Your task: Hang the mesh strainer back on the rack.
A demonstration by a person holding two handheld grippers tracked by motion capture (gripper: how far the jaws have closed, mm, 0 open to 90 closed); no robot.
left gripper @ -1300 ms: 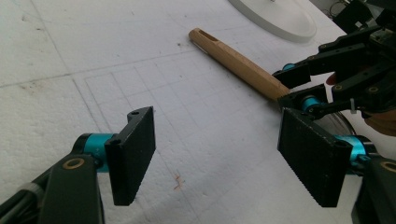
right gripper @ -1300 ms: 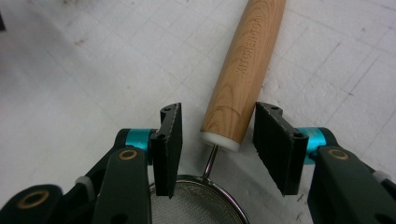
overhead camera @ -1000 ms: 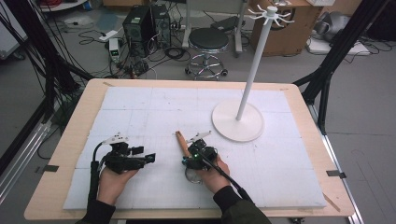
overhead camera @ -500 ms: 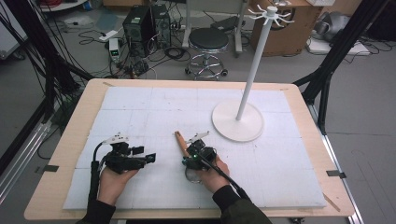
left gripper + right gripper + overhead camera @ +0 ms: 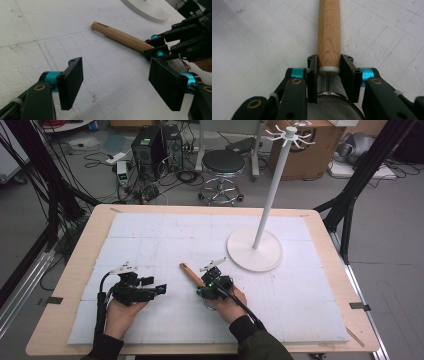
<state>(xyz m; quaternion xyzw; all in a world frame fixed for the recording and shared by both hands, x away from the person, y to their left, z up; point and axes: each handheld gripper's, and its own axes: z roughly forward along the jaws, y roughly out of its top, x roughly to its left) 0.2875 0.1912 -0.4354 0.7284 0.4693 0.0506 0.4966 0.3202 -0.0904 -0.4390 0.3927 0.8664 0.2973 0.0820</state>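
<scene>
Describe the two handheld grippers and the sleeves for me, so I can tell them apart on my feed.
Both the left gripper and the right gripper are black linkages with teal joints, brass-coloured pivots and flat black textured pads. Each carries a grey three-cornered plate and trails a black cable. The sleeves are dark.

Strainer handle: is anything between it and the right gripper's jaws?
Nothing visible. The right gripper has its jaws, which have just been closing, on either side of the wooden handle, right at its white end above the mesh.

White stand (image 5: 255, 251) on table (image 5: 75, 270); stool (image 5: 223, 163) beyond.
</scene>
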